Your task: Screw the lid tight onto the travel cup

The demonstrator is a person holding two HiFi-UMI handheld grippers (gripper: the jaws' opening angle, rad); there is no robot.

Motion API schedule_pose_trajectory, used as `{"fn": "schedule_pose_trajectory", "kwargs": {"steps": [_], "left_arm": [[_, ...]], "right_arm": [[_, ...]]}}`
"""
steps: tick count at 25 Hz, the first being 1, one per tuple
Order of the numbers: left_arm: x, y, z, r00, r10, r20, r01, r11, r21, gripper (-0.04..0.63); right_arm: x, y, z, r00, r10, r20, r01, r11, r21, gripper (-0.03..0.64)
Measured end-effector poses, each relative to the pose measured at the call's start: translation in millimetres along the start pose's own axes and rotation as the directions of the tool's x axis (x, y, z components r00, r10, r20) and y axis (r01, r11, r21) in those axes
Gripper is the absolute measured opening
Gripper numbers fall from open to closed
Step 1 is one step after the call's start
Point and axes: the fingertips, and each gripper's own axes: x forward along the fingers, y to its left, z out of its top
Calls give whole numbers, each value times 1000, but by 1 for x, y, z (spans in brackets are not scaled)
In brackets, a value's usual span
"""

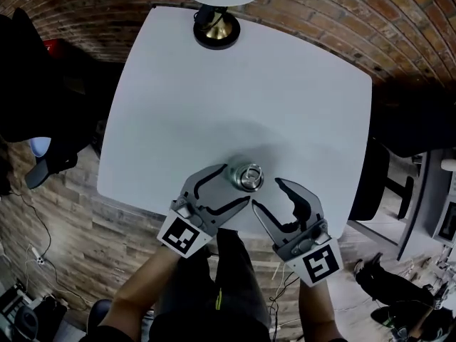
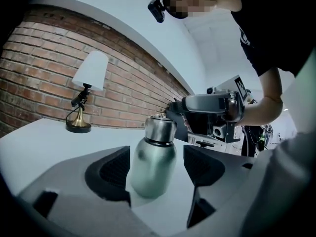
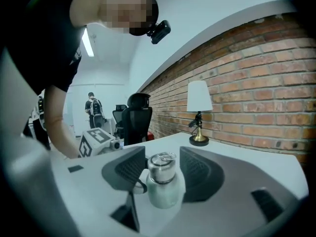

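Observation:
A small steel travel cup (image 1: 249, 177) stands upright near the front edge of the white table (image 1: 249, 98), with its metal lid (image 3: 162, 163) on top. My left gripper (image 1: 236, 184) is open around the cup from the left. In the left gripper view the cup (image 2: 153, 157) sits between the pads (image 2: 116, 169), with a gap on the right side. My right gripper (image 1: 266, 193) is open just right of the cup. In the right gripper view the cup (image 3: 163, 184) stands between the spread pads (image 3: 195, 169), which do not touch it.
A lamp (image 1: 216, 27) with a brass base and white shade stands at the table's far edge. A brick wall (image 3: 256, 83) runs behind it. Black office chairs (image 1: 370, 184) stand right of the table. A person (image 3: 93, 107) stands far back in the room.

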Motion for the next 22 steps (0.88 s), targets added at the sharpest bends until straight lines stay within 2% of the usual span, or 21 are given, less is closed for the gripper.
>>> {"fn": "schedule_pose_trajectory", "kwargs": {"steps": [4,9,16,22], "left_arm": [[12,4,-4,1000,-10,8,10,1000,11,339],[24,2,-5,999,-33,18,33,999,29,342],[30,-1,-5,999,-47,14,46,997,54,344],[33,0,-8,998,-58,10,58,996,62,344]], "right_arm": [[9,-2,-13,998,67,-11,-67,997,-22,249],[19,-7,-21,987,160,-6,-160,987,15,268],[33,-3,-28,963,269,-8,-270,963,0,270],[40,3,-37,940,335,-62,-337,941,-35,270]]}}
